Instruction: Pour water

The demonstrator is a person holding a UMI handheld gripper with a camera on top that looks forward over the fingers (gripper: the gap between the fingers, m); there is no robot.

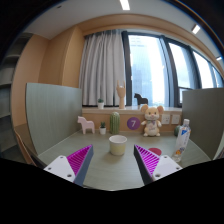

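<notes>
In the gripper view, the task looks barely begun: nothing is held and no pouring is under way. The gripper [112, 165] has its fingers spread wide, the pads [76, 160] touching nothing. A white cup [118, 145] stands on the table [110, 172] just ahead, in line with the gap between the fingers. A bottle [183, 134] stands off to the right near the table edge, probably the water source. Picking it up and tipping it over the cup remain. Toy figures [151, 121] line the windowsill beyond.
</notes>
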